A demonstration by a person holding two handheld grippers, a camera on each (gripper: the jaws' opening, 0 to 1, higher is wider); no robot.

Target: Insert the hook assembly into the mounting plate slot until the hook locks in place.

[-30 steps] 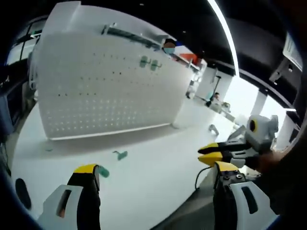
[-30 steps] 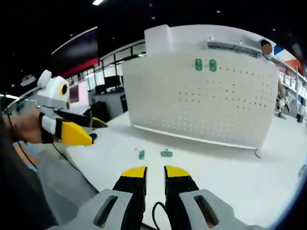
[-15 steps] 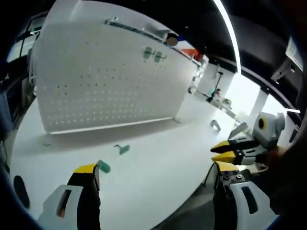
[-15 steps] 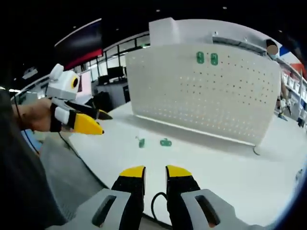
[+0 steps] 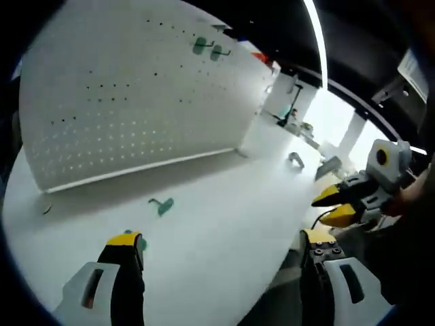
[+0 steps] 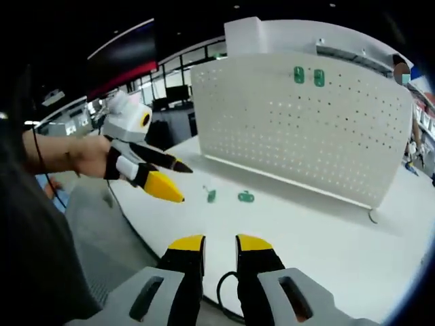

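Where both tongs point, far ahead of the jaws: big white board with holes point(image 5: 136, 102) point(image 6: 306, 129), standing up on the white table point(image 5: 224, 272) point(image 6: 326, 238). Under and ahead of both tongs, that same table, wide and flat.

Left tongs point(image 5: 221, 241): jaws wide open, holding nothing. Also seen from the right tongs, off to their left, held in a hand point(image 6: 88, 156) over the table edge point(image 6: 182, 182).

Right tongs point(image 6: 219, 244): small gap between the jaws, nothing in it. Also seen off to the right of the left tongs point(image 5: 319, 211), near the table edge.

Two green hooks lying on the table between the tongs and the board: one point(image 5: 162, 205) point(image 6: 245, 197) just ahead of the left jaw of the left tongs, the other point(image 5: 139, 239) point(image 6: 211, 195) right by that jaw's tip.

Two more green pieces point(image 5: 199, 46) point(image 6: 298, 75) side by side, high up on the board, well away from both tongs.
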